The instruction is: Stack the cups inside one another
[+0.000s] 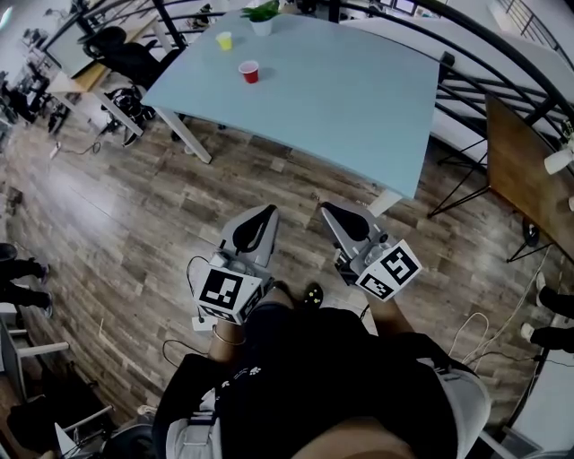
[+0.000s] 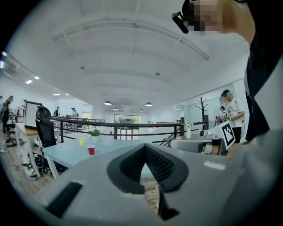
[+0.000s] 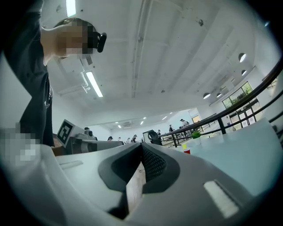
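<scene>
Blue table (image 1: 359, 99) with red cup (image 1: 249, 72), plank floor (image 1: 117, 215), black railing (image 2: 107, 123), seemingly office

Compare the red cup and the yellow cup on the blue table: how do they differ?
The red cup is red, the yellow cup yellow. The red cup stands nearer the person; the yellow cup stands farther back, closer to the potted plant. Both stand upright, apart, on the table.

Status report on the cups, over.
Shut and empty: left claw, right claw, short of table. Apart, unstacked: red cup, yellow cup. Path open.
</scene>
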Available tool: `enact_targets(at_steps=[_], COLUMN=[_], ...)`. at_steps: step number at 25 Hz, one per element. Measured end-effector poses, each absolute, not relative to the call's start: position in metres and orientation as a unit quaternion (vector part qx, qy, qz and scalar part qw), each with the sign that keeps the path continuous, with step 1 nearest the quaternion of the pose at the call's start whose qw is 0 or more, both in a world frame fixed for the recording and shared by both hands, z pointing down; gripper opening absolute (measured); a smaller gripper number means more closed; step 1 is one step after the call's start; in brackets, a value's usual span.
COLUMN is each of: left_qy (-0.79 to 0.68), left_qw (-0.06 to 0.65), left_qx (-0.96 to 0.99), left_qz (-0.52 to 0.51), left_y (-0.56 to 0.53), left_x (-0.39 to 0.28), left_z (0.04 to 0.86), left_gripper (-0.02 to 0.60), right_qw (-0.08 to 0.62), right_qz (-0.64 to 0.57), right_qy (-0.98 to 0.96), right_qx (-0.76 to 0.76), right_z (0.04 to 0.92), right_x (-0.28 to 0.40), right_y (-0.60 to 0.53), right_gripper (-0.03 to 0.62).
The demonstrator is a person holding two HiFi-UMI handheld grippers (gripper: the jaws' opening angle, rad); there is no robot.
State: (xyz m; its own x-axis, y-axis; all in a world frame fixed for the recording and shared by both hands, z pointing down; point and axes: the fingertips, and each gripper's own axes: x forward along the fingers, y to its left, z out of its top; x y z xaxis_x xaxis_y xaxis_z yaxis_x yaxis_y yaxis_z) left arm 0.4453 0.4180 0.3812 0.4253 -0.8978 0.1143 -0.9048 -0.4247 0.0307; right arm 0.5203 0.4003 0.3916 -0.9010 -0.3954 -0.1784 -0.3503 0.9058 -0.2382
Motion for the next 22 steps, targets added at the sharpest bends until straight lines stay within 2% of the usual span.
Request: enact_targets(at_steps=[14, 22], left_qy=[-0.513, -0.492], left_qw=[0.04, 0.04], left_qx=[0.856, 0.869], left_qz=[0.047, 0.038], left_y=[0.408, 0.375], left_x=[0.449, 0.41], left_z=[0.384, 0.382], left_gripper=[-0.008, -0.008], right_qw=[0.098, 0.095], right_qz=[-0.103, -0.096], right_qy=[0.966, 0.962], right_qx=[-0.213, -0.239], right_z=[0.399, 0.394], right_x=[0.524, 0.488], right_y=[0.395, 0.366], right_gripper=[0.002, 0.002])
